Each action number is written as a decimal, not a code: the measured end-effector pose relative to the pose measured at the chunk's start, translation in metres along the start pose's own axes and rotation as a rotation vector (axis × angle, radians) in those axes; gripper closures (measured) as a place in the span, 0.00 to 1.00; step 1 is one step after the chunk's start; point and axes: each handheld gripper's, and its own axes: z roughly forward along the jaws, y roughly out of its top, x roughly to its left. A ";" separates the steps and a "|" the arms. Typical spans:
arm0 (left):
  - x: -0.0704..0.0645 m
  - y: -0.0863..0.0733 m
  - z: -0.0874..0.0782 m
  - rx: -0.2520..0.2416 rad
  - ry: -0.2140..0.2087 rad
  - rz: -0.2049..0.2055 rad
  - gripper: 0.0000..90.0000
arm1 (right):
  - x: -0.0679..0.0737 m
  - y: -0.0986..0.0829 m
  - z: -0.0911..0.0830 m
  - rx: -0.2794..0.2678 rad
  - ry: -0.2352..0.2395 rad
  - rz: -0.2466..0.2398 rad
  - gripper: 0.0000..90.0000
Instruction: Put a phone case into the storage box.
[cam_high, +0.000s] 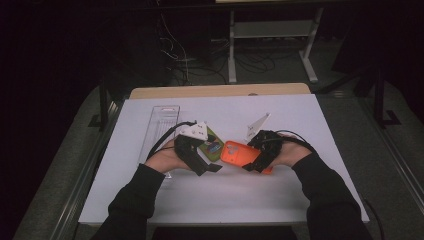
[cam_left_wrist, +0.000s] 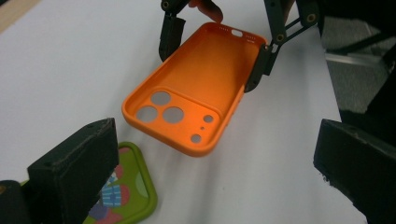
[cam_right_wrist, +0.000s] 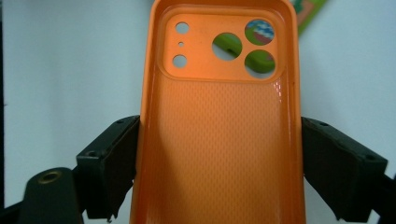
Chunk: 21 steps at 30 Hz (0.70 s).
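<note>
Two black jaws of the right gripper clamp the long sides of an orange phone case held above the white table, while the left gripper stands wide and empty over a green phone case lying flat just beside it.

— What are we working on here?

— We have a white table with a wooden strip along its far edge.

— And what do we see lying on it?

— A green phone case lies flat just beside our left claw, and a clear plastic tray lies beyond that claw, further to its left.
</note>
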 end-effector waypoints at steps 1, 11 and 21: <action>0.000 0.000 0.000 0.000 0.000 0.000 0.00 | 0.000 0.000 0.000 0.000 0.000 0.000 0.17; -0.006 0.000 0.007 0.052 -0.031 0.041 0.00 | 0.019 0.014 0.007 0.012 0.075 -0.079 0.17; -0.010 0.000 0.014 0.091 -0.072 0.071 0.00 | 0.036 0.029 0.005 0.003 0.123 -0.155 0.17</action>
